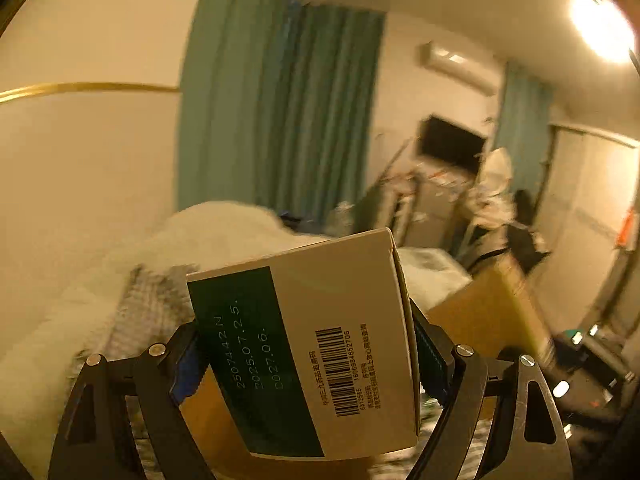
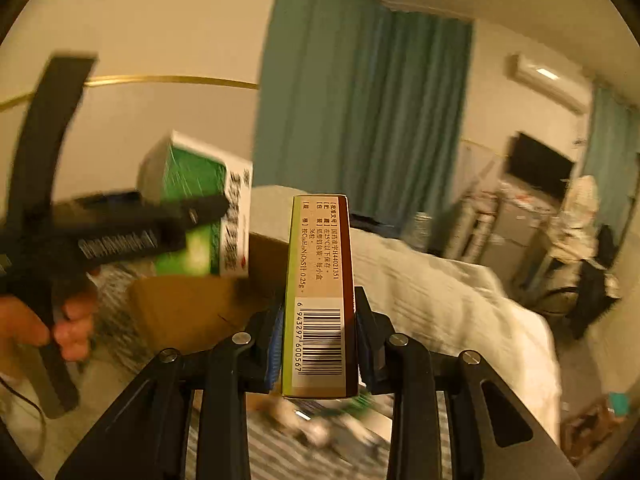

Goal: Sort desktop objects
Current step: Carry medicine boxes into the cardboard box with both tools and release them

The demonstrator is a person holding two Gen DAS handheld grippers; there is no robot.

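On my left wrist view, the left gripper (image 1: 308, 364) is clamped on a green-and-white medicine box (image 1: 304, 344), a smooth cardboard carton tilted to the left, its broad face showing a dark green panel with printed dates and one barcode; blue ribbed pads (image 1: 188, 376) press its two sides. Behind it I see a rumpled white blanket (image 1: 216, 228) on the bed, soft and fuzzy, and to the right a plain brown cardboard box (image 1: 492, 304). Pleated teal curtains (image 1: 280, 112) hang along the far wall. In my right wrist view, that same left gripper (image 2: 212, 204) shows blurred at the left with the person's hand (image 2: 60, 320) on its handle, holding the green carton (image 2: 200, 204) in the air above the brown cardboard box (image 2: 180, 312). At centre, my right gripper (image 2: 318, 336) is closed on a narrow medicine box (image 2: 320, 292), held upright on its edge, olive and brown sided with one barcode on a white label. So I count two cartons, one per claw, both lifted off the bed. The white blanket (image 2: 440, 292) lies to the right.
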